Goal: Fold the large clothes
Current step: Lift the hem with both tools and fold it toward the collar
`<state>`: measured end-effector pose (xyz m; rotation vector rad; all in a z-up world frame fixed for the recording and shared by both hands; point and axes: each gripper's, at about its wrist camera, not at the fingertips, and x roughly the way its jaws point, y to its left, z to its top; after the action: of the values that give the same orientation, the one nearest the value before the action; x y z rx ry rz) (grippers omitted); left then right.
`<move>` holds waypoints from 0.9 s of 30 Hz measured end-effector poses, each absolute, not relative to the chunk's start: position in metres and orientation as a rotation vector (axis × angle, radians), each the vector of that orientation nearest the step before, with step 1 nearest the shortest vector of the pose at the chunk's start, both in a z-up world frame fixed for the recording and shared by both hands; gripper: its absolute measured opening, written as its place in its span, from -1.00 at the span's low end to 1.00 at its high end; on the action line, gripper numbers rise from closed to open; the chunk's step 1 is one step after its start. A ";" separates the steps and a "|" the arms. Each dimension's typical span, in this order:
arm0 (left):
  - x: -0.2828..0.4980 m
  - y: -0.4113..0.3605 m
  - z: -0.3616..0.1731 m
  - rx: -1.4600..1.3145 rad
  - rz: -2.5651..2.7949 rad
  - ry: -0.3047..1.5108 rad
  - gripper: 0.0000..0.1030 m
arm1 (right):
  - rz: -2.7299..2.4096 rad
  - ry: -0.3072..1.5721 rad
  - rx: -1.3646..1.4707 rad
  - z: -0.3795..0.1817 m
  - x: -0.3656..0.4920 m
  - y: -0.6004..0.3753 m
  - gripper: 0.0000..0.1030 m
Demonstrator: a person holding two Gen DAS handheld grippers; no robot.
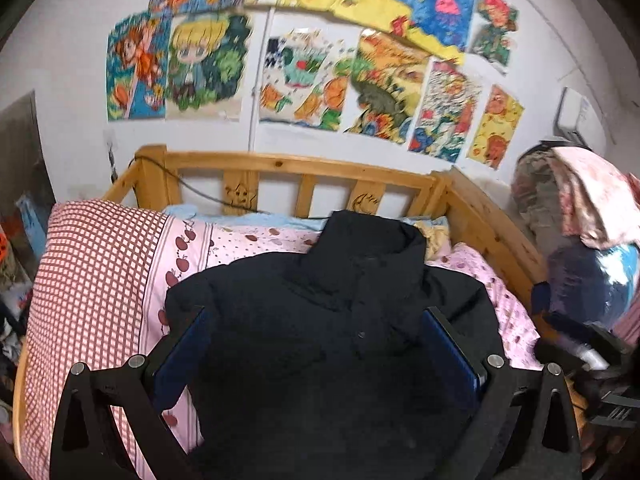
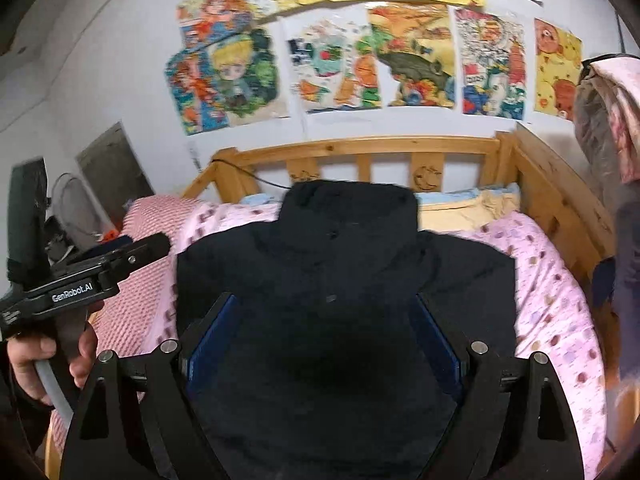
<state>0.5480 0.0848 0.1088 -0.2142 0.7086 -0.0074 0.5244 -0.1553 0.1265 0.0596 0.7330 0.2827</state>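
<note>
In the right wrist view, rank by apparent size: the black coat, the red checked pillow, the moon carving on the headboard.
1. black coat, largest, though nearest the camera.
2. red checked pillow, partly hidden by the left gripper.
3. moon carving, smallest.

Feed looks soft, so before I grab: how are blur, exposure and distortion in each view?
Left wrist: posters and dark coat slightly smeared, coat detail crushed to black. Right wrist: heavier blur, bed rail bowed by fisheye, coat equally underexposed.
</note>
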 end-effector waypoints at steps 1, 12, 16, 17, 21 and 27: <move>0.559 0.091 0.108 -0.223 -0.003 0.721 1.00 | 0.271 0.742 0.052 0.130 0.532 -0.159 0.61; 0.658 0.106 0.145 -0.251 -0.047 0.683 1.00 | 0.130 0.701 0.061 0.230 0.672 -0.199 0.62; 0.680 0.092 0.109 -0.210 -0.045 0.717 1.00 | 0.176 0.754 0.088 0.178 0.706 -0.200 0.62; 0.684 0.091 0.103 -0.202 -0.043 0.722 1.00 | 0.201 0.768 0.103 0.159 0.713 -0.200 0.62; 0.702 0.078 0.067 -0.170 -0.050 0.775 0.99 | 0.243 0.844 0.098 0.088 0.734 -0.195 0.61; 0.729 0.064 0.045 -0.166 -0.034 0.797 0.82 | 0.256 0.888 0.127 0.036 0.760 -0.188 0.08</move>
<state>0.7288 0.0638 0.0449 -0.1655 0.7967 -0.0337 0.7601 -0.1884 0.0364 0.1273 0.8876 0.2558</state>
